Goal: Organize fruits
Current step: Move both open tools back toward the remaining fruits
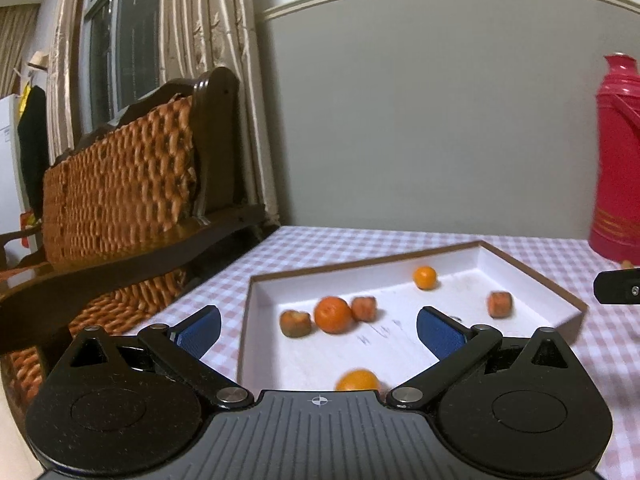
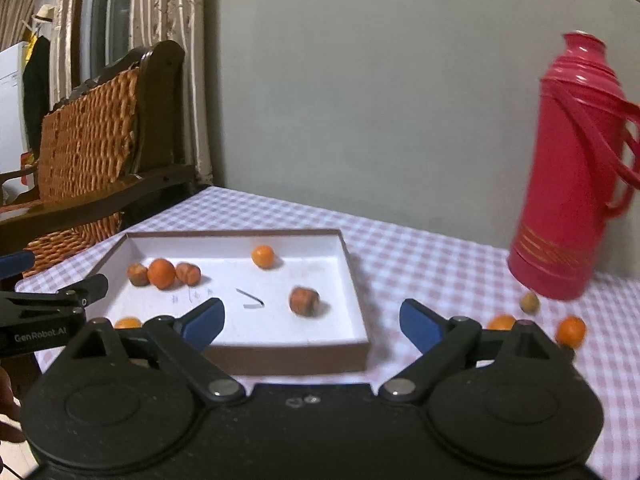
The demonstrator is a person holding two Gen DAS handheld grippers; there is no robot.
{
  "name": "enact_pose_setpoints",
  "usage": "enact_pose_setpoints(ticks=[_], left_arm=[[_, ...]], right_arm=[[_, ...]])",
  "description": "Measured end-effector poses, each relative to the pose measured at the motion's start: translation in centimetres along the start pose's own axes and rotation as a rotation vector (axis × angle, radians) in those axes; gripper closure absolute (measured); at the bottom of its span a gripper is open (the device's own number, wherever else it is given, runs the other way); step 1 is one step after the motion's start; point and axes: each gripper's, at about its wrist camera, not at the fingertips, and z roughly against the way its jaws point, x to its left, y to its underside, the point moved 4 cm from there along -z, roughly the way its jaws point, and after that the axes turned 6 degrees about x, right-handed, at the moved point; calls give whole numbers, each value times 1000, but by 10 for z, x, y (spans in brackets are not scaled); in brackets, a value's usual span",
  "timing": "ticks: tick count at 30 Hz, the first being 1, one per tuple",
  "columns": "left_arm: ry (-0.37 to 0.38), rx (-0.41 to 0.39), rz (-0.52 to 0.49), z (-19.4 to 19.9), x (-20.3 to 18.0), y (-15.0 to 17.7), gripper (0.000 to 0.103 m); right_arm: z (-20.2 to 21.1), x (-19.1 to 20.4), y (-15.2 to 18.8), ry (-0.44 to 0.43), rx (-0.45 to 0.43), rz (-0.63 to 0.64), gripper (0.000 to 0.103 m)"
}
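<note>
left gripper (image 1: 318, 330): jaws wide, empty, over tray (image 1: 532, 280) | right gripper (image 2: 312, 320): jaws wide, empty, near tray's front edge | six fruits in tray | three beside thermos (image 2: 568, 176)

The room light was dim and soft. Both pictures were blurry, and the fruits (image 1: 334, 314) looked smeared. The edges bent round.

Black left gripper (image 1: 318, 330), right gripper (image 2: 312, 320); blue pads, silver screws.

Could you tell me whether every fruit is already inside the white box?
No: in the right wrist view, three small fruits lie on the checked tablecloth beside the red thermos, outside the white box.
</note>
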Motion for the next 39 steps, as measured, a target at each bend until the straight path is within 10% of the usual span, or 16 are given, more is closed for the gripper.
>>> enact_pose_setpoints(ticks=[39], left_arm=[[368, 4, -170, 51, -148, 35, 0]], right_arm=[[78, -114, 94, 287, -2, -190, 14]])
